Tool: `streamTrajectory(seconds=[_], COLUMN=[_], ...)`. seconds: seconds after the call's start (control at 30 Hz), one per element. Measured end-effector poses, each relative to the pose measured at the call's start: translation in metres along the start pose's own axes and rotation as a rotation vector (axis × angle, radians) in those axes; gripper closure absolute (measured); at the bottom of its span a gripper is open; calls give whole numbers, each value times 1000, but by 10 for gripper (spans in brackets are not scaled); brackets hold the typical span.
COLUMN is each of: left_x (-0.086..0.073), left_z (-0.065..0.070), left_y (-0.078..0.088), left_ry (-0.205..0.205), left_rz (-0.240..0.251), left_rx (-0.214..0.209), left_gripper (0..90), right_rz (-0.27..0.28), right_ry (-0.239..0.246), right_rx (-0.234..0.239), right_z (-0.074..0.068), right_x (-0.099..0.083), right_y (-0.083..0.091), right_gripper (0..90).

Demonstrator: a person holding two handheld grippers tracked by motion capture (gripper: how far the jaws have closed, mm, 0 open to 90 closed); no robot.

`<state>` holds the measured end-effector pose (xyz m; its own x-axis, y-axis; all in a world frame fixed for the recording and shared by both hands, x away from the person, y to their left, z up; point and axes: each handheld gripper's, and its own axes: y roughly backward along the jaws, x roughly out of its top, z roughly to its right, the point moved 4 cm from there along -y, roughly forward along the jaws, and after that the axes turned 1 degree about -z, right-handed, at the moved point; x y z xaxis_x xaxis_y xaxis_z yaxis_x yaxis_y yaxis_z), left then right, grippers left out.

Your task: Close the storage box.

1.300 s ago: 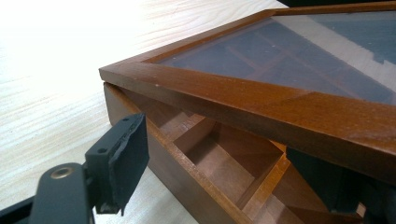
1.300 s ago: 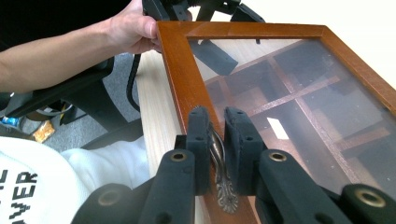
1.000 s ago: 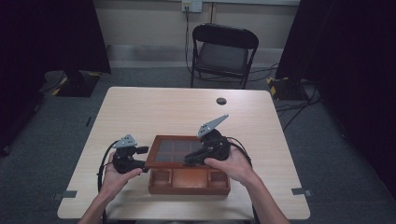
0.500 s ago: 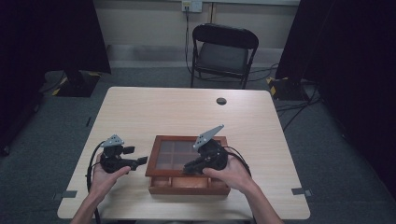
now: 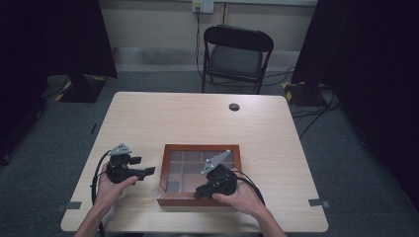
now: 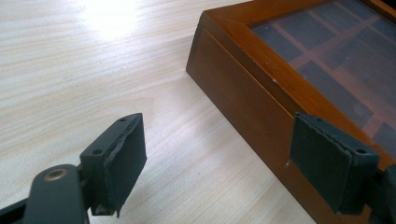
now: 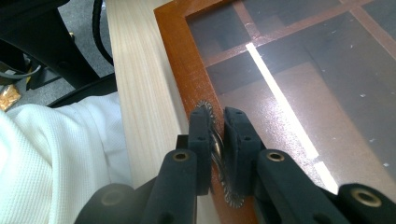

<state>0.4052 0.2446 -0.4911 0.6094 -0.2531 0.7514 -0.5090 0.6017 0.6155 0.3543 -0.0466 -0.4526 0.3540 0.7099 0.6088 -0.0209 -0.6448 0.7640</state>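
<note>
Wooden box (image 5: 199, 174) with glass-panelled lid: lower centre of the high view, flat on the worktop (image 5: 197, 118). Right tool (image 7: 217, 135): jaws clamped on a small serrated metal tab (image 7: 215, 144) at the lid's near rim. Left tool (image 6: 215, 163): jaws wide apart, holding nothing, just beside the box's left wall.

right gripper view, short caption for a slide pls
Right tool shut on a small toothed metal piece above the wooden box frame.
</note>
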Motion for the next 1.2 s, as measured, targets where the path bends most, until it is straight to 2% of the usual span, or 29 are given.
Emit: streamTrajectory(seconds=[0.03,0.07,0.1,0.2,0.23,0.27,0.3,0.4,0.43,0.47,0.5,0.53,0.57,0.6,0.67,0.7,0.73,0.77,0.8,0.83,0.9,0.93,1.0,1.03,1.07,1.1,1.2], left_x=[-1,-1,-2,-3,-4,-5,-6,-11,-13,-15,-18,-18,-20,-20,-21,-20,-20,-21,-21,-22,-23,-23,-24,-25,-26,-27,-27], left_z=[0,0,-1,-4,-5,-7,-9,-16,-17,-18,-20,-20,-24,-24,-27,-29,-29,-28,-28,-27,-27,-27,-25,-24,-25,-27,-29], left_y=[-1,-1,-1,-1,-1,-1,-1,-4,-5,-5,-6,-6,-7,-7,-8,-9,-9,-11,-11,-13,-14,-14,-17,-18,-17,-18,-18], left_ry=[4,4,0,-2,2,5,10,28,31,18,7,7,1,1,8,1,1,-28,-28,-84,-77,-77,-53,-52,-72,-76,-80], left_rz=[-3,-3,-9,-18,-21,-26,-32,-67,-79,-102,-119,-119,-135,-135,-133,-125,-125,-128,-128,-143,-142,-142,-95,-79,-89,-56,-60], left_rx=[3,3,10,17,19,27,37,58,70,90,114,114,134,134,155,176,176,207,207,261,260,260,282,286,284,274,276], left_gripper=[185,185,185,186,187,187,191,215,221,221,221,221,221,219,213,211,211,211,210,208,171,160,152,137,137,127,115], right_rz=[0,0,23,65,135,135,171,249,275,275,289,289,314,314,296,260,260,209,209,149,114,114,90,108,108,135,151], right_ry=[3,3,-14,-37,-84,-84,-102,-173,-243,-243,-320,-320,-390,-390,-461,-529,-529,-555,-555,-585,-608,-608,-624,-623,-623,-621,-629], right_rx=[-3,-3,-10,-22,-49,-49,-86,-202,-264,-264,-325,-325,-396,-396,-496,-571,-571,-638,-638,-688,-726,-726,-744,-778,-778,-788,-804], right_z=[0,0,1,4,9,9,14,28,40,40,51,51,64,64,75,85,85,93,93,101,106,106,110,112,112,113,113], right_x=[0,0,-1,-4,-8,-8,-12,-25,-39,-39,-56,-56,-75,-75,-96,-117,-117,-137,-137,-154,-164,-164,-169,-171,-171,-172,-172], right_y=[0,0,0,5,15,15,22,44,59,59,74,74,88,88,94,95,95,91,91,86,82,82,81,79,79,78,77], right_gripper=[743,743,571,528,462,462,488,354,305,305,271,271,243,243,199,222,222,218,218,200,187,187,168,134,134,131,108])
